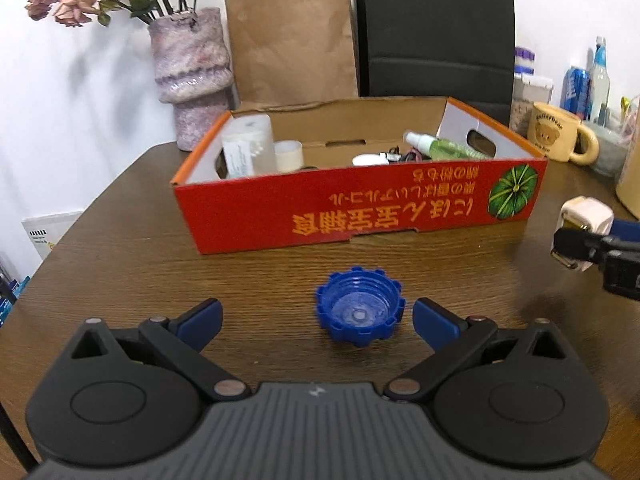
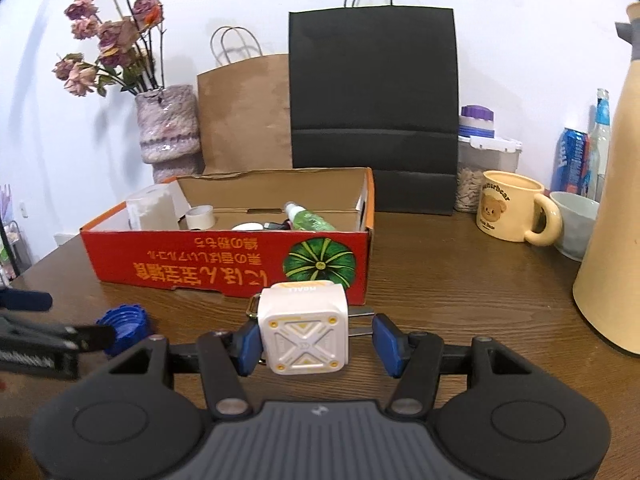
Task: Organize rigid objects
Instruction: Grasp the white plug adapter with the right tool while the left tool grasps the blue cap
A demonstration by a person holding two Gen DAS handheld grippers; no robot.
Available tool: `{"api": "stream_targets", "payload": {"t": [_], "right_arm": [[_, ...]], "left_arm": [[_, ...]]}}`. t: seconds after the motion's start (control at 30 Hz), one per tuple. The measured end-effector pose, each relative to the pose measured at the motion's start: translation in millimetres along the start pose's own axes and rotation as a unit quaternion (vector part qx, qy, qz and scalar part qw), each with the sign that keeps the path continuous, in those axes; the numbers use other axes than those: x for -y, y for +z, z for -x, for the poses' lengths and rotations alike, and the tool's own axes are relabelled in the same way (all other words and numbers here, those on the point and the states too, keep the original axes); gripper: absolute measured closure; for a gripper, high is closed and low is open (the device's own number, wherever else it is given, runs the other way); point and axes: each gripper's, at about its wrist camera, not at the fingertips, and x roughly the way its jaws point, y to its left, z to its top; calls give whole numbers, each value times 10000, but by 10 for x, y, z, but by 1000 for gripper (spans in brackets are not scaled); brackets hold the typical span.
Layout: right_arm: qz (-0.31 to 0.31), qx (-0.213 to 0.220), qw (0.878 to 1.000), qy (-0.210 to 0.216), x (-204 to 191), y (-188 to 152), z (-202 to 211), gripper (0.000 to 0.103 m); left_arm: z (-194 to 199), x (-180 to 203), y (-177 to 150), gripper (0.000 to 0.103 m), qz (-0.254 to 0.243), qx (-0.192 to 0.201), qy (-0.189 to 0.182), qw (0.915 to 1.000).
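Observation:
A blue bottle cap (image 1: 360, 308) lies open side up on the wooden table, between the open fingers of my left gripper (image 1: 318, 320), nearer the right finger. It also shows in the right wrist view (image 2: 126, 328). My right gripper (image 2: 316, 338) is shut on a white charger plug (image 2: 306, 328), its left pad on the body and its right pad on the metal prongs. The charger also shows at the right of the left wrist view (image 1: 584, 220). A red cardboard box (image 1: 360, 208) stands behind, holding a white roll, tape, a green spray bottle and small items.
A vase of dried flowers (image 1: 192, 76), a brown paper bag (image 1: 292, 44) and a black bag (image 2: 374, 112) stand behind the box. A yellow bear mug (image 2: 516, 208), a bowl, cans, jars and a tall cream jug (image 2: 612, 220) crowd the right.

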Motion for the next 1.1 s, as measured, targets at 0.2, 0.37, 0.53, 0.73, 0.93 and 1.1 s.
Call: {"api": "stream_targets", "payload": {"t": [0.2, 0.37, 0.53, 0.73, 0.93, 1.1], "right_arm": [[22, 10, 10000, 0, -43, -28, -22, 46], [1, -14, 10000, 0, -55, -39, -53, 46], [29, 3, 10000, 14, -71, -45, -56, 47], [54, 59, 10000, -14, -76, -59, -40, 47], [93, 157, 9998, -48, -92, -67, 24, 46], [83, 254, 9996, -7, -101, -58, 132, 46]], "left_arm": [[-195, 78, 21, 0, -3, -118, 200, 9997], [-248, 88, 20, 12, 38, -157, 105, 9998], [-218, 86, 0, 48, 125, -73, -206, 9997], [-92, 85, -12, 48, 146, 195, -139, 9996], [23, 59, -42, 48, 185, 283, -106, 9994], [154, 18, -80, 48, 150, 376, -66, 9992]]}}
